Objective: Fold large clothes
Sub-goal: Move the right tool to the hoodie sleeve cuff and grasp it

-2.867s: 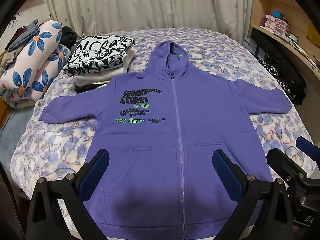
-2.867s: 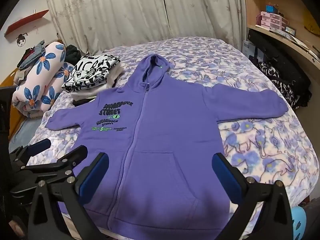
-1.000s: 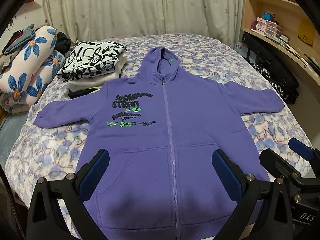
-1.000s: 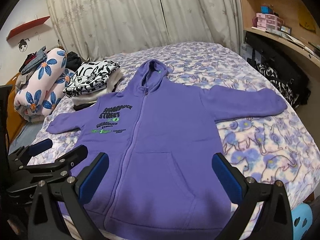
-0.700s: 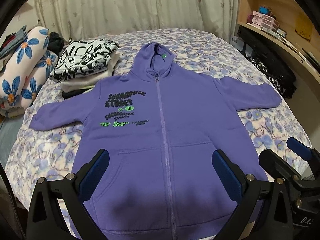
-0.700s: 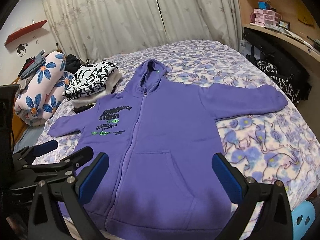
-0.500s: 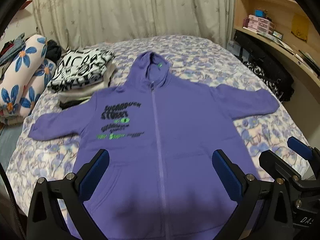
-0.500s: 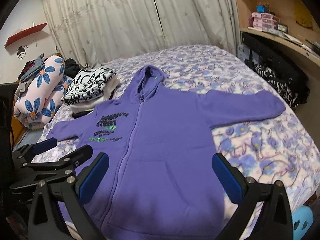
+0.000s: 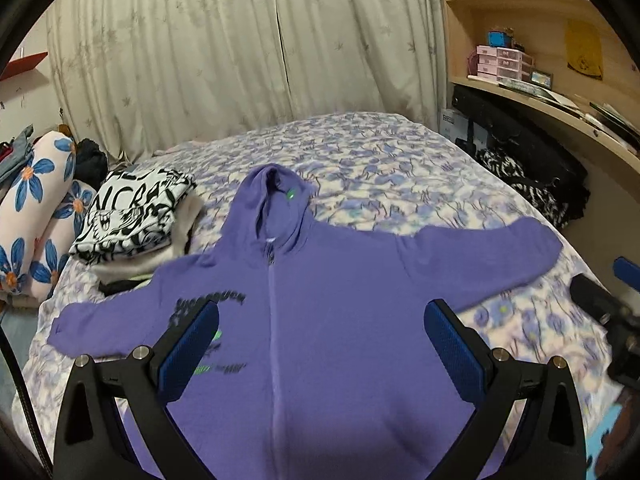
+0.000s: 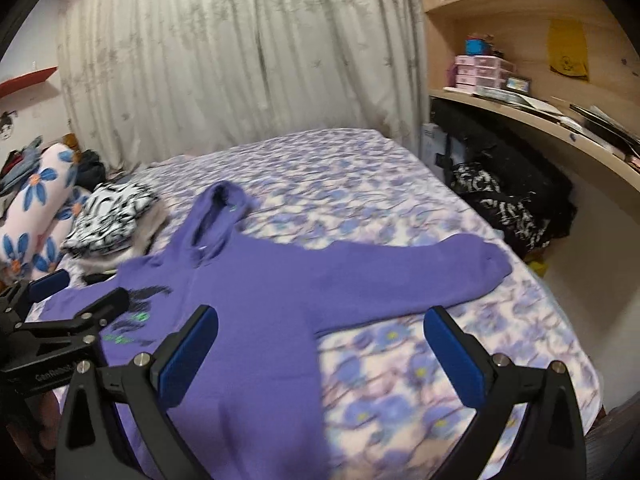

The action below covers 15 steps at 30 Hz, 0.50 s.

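A purple zip hoodie (image 9: 332, 300) lies flat, front up, on the bed, hood pointing away, both sleeves spread out. It also shows in the right wrist view (image 10: 256, 304), with its right sleeve (image 10: 420, 276) reaching toward the bed's right edge. My left gripper (image 9: 320, 344) is open and empty above the hoodie's chest. My right gripper (image 10: 320, 344) is open and empty above the hoodie's right side and the bedspread. Each gripper shows at the edge of the other's view. The hoodie's hem is hidden below both views.
The bed has a purple floral bedspread (image 9: 380, 160). A stack of folded clothes with a black-and-white top (image 9: 132, 212) sits at the left, beside a flowered bolster (image 9: 32, 216). A wooden desk with shelves (image 10: 520, 100) and black bags (image 10: 508, 200) line the right side.
Both grippers have moved forward and tilted up, so the hoodie sits lower in view and its hem has dropped out of sight. The right gripper has swung toward the right sleeve. Both stay open.
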### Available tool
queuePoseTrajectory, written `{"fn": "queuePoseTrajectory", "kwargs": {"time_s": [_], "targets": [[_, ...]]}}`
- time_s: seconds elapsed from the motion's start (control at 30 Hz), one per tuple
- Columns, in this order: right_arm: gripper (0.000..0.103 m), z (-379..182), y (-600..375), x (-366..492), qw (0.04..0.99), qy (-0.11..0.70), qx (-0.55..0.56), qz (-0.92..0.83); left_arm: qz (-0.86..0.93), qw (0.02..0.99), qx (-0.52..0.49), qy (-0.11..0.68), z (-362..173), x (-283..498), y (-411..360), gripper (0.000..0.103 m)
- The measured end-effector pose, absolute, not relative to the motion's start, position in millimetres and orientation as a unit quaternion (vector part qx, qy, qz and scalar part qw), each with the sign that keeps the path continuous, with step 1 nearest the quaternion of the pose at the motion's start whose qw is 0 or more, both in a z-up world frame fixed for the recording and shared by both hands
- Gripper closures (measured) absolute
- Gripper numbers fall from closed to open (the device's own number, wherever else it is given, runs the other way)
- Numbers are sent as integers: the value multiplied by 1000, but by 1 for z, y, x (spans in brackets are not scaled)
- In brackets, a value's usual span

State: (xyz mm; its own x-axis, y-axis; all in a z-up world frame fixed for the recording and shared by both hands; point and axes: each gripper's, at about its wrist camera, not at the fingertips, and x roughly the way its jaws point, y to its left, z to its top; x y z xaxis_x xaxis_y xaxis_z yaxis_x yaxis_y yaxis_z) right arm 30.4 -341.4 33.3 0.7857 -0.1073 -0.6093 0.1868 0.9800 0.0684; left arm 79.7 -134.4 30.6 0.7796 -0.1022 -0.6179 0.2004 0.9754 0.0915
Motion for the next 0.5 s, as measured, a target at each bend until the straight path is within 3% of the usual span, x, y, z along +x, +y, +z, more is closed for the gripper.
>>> {"fn": "queuePoseTrajectory", "kwargs": {"time_s": [0.2, 0.5], "targets": [[0, 10, -406, 72, 929, 340, 105, -106, -98, 933, 68, 339, 3, 130, -174, 1], [4, -69, -505, 128, 879, 403, 185, -175, -99, 924, 45, 367, -56, 195, -226, 1]]}}
